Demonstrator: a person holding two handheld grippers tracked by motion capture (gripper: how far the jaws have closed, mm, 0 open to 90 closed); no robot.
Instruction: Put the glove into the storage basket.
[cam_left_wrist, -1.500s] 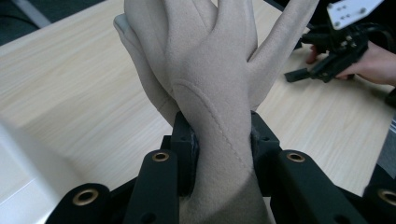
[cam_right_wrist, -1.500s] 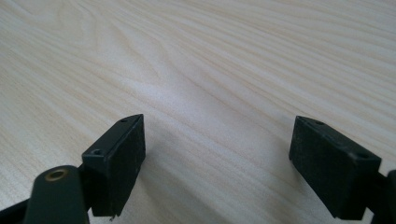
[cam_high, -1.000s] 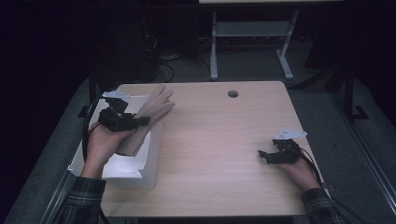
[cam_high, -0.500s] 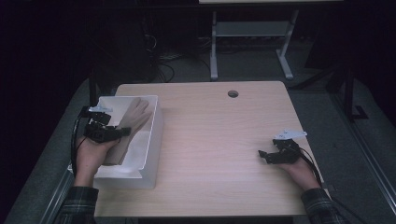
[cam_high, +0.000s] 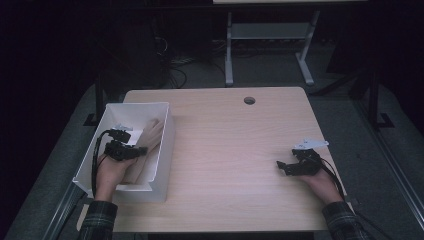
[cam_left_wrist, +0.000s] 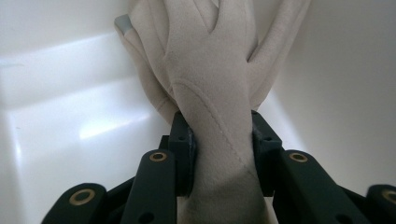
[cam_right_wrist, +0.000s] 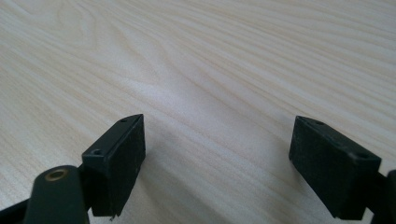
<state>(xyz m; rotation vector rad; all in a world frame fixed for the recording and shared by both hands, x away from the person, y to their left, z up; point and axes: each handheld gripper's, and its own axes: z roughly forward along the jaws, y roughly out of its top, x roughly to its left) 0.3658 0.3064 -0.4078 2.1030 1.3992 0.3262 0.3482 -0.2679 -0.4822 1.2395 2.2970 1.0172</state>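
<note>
A beige glove (cam_high: 149, 137) (cam_left_wrist: 219, 79) lies inside the white bin (cam_high: 167, 137) at the table's left side, its fingers pointing to the bin's far end. My left gripper (cam_high: 142, 149) (cam_left_wrist: 220, 140) sits low in the bin, shut on the glove's wrist part, with the fabric pinched between both pads. My right gripper (cam_high: 281, 166) (cam_right_wrist: 219, 163) rests on the wooden table (cam_high: 240, 150) near its right edge. Its jaws stand wide apart with bare wood between them.
The white bin's walls (cam_left_wrist: 341, 84) close in around the left gripper. A round cable hole (cam_high: 249, 100) sits at the table's far middle. A metal frame (cam_high: 265, 50) stands on the floor beyond the table.
My left gripper carried the glove from above the bin's rim down into the bin and toward the near side. The right gripper stayed put.
</note>
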